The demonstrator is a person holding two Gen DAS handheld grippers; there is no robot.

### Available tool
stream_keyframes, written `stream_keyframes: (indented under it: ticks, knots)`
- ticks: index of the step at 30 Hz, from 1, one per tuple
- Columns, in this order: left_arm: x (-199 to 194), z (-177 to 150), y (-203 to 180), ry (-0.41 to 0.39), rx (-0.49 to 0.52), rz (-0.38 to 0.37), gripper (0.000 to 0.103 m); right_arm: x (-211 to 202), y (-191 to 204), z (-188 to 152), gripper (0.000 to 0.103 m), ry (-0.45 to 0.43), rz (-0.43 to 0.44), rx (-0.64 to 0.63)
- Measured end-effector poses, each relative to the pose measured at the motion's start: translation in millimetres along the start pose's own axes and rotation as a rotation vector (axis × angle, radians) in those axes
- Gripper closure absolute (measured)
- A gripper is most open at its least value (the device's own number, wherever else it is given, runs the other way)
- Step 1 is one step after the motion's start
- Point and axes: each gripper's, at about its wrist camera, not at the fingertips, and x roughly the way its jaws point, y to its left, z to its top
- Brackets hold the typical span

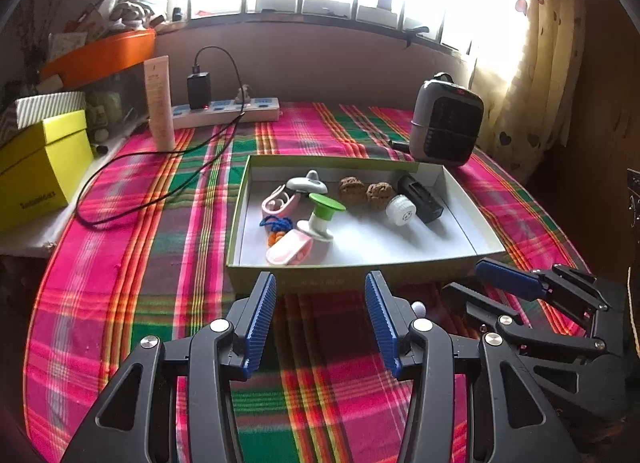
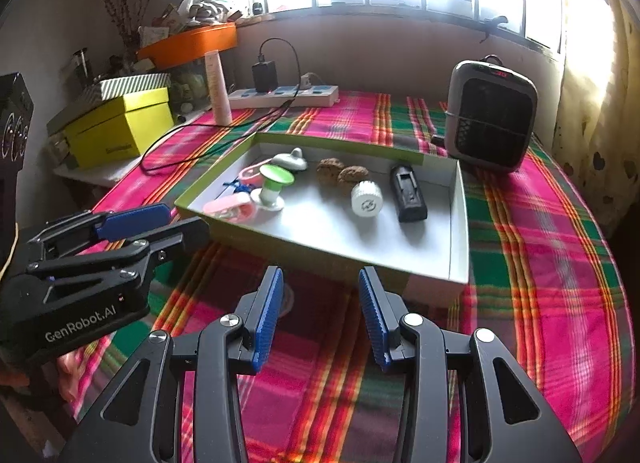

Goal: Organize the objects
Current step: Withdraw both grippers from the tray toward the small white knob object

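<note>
A shallow green-rimmed box lid (image 1: 352,277) (image 2: 460,223) lies on the plaid tablecloth. It holds a green-topped white spool (image 1: 322,215) (image 2: 274,185), pink cases (image 1: 288,249) (image 2: 230,209), two brown walnuts (image 1: 366,190) (image 2: 342,173), a white cap (image 1: 401,210) (image 2: 366,199), a black charger (image 1: 420,198) (image 2: 408,193) and a blue cord (image 1: 274,223). My left gripper (image 1: 320,287) (image 2: 160,223) is open and empty in front of the lid. My right gripper (image 2: 320,279) (image 1: 476,277) is open and empty beside it.
A grey heater (image 1: 446,121) (image 2: 490,115) stands behind the lid at the right. A power strip (image 1: 226,109) with a plugged charger and black cable (image 1: 132,199), a cream tube (image 1: 160,103) and a yellow box (image 1: 40,167) are at the back left.
</note>
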Motion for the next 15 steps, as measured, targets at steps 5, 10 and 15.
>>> stream_keyframes:
  ticks: [5, 10, 15]
  knots:
    - [-2.8, -7.6, 3.4, 0.008, -0.010, -0.002, 0.058, 0.3, 4.9, -7.0, 0.062, 0.011, 0.022, -0.008]
    - [-0.8, -15.3, 6.4, 0.026, -0.017, -0.003, 0.058, 6.1, 12.2, -9.9, 0.062, 0.033, 0.033, -0.028]
    - [1.0, -21.0, 11.5, 0.037, -0.032, -0.002, 0.058, 13.5, 17.5, -10.6, 0.062, 0.066, 0.046, -0.039]
